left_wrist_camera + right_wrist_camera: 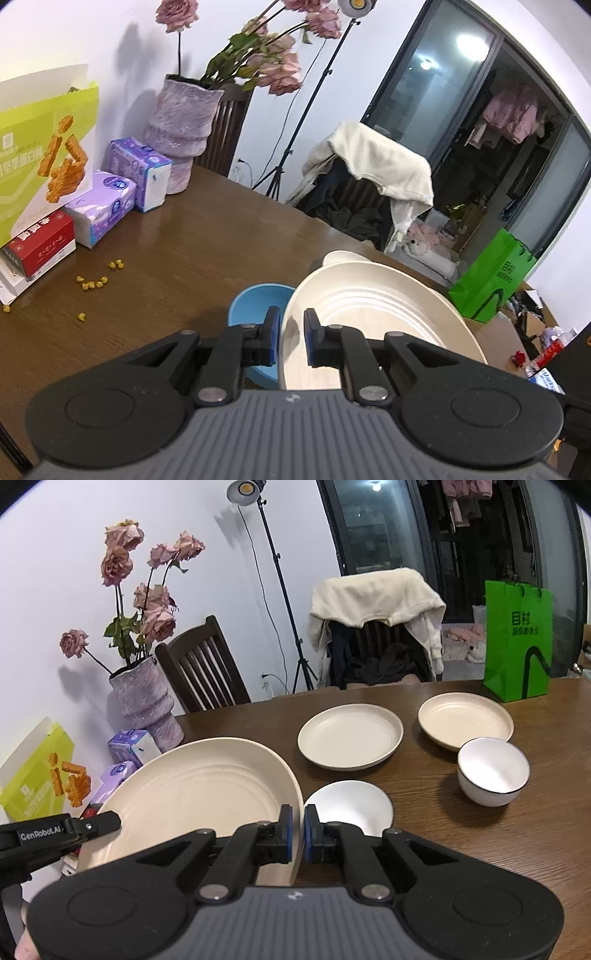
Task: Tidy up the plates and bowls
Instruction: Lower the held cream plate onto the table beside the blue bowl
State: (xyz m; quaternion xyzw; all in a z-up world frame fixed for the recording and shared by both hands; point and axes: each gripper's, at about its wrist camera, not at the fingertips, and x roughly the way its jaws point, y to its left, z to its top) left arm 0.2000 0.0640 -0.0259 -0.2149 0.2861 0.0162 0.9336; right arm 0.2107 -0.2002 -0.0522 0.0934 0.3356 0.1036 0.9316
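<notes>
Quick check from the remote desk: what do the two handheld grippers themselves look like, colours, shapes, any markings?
Both match. The left gripper and right gripper each have a grey ribbed body with a small pale logo, two rounded black side housings with circular recesses, and black linkage arms with silver pivot pins. The fingers are black with blue pads. White GenRobot.AI lettering shows on the left gripper's side in the right wrist view. No cables or sleeves visible.

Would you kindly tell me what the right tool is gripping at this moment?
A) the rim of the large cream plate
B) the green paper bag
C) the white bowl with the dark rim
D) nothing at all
A: in the right wrist view the right tool is pinched on the rim of the large cream plate, which is tilted up off the brown wooden table.
</notes>
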